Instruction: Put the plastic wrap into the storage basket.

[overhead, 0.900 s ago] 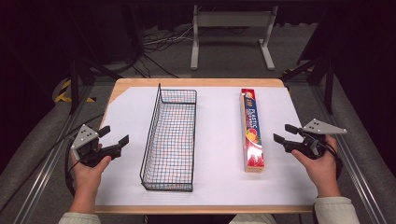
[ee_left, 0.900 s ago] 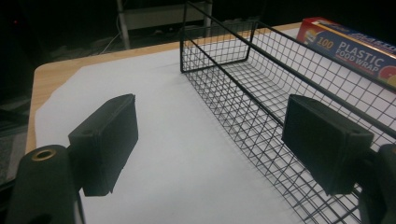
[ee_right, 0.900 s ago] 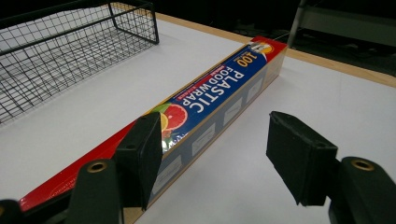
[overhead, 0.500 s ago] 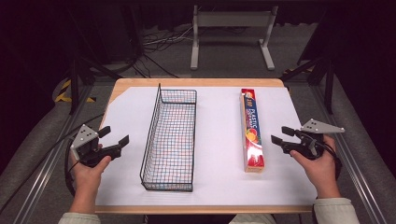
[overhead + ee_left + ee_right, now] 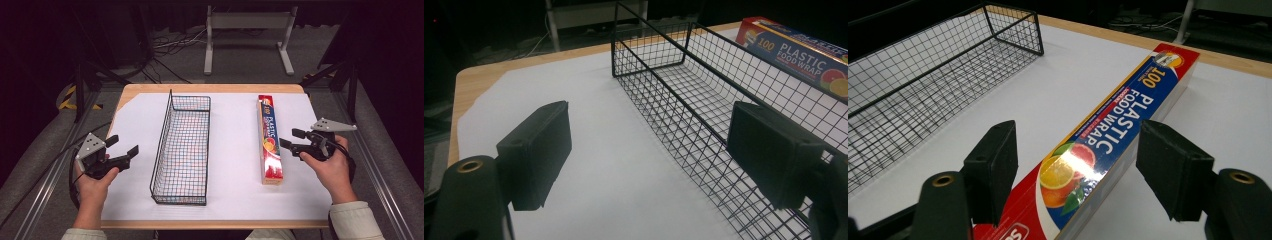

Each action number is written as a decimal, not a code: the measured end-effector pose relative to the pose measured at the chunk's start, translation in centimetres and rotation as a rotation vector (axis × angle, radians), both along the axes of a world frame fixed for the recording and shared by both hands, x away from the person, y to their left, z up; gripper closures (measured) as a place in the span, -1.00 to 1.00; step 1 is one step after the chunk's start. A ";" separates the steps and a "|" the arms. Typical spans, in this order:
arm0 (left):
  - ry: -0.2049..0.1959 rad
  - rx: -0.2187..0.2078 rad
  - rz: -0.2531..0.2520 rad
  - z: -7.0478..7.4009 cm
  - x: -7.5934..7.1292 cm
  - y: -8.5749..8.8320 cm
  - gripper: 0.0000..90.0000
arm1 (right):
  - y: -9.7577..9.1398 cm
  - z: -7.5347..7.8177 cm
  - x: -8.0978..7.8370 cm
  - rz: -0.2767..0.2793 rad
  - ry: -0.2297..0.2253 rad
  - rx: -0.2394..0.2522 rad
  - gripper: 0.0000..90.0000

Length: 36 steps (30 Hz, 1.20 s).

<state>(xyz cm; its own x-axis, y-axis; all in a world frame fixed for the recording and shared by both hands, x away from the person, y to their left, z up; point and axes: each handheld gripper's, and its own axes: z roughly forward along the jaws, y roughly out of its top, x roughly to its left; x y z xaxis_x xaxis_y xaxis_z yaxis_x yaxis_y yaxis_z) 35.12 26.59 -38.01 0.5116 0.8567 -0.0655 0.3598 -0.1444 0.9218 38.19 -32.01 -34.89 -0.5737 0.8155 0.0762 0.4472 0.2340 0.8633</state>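
Note:
A long red and blue box of plastic food wrap lies lengthwise on the right half of the white sheet. My right gripper is at its right side, just above it. In the right gripper view the open jaws straddle the box, with the pads apart from its sides. A black wire basket stands empty at the centre left. Left of the basket, my left gripper is open with nothing between its pads; the basket's wall runs past its right jaw.
A white sheet covers most of the wooden table. Grey rails run along both sides of the table. On the floor beyond the far edge stand a metal frame and some cables.
My right gripper has moved left, toward the food wrap box, and now reaches over its right edge. The left gripper, basket and box have stayed put.

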 end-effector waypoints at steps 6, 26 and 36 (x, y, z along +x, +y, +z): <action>0.005 0.006 0.004 -0.1 0.0 0.1 -0.59 | 1.0 0.6 1.8 -0.019 0.040 -0.023 -0.26; 0.005 0.002 0.015 -0.3 -0.1 0.5 -0.59 | 3.1 0.5 6.5 -0.125 0.136 -0.080 -0.37; 0.015 0.047 0.025 -0.9 -0.9 0.5 -0.59 | 4.1 -1.2 8.4 -0.259 0.284 -0.109 -0.42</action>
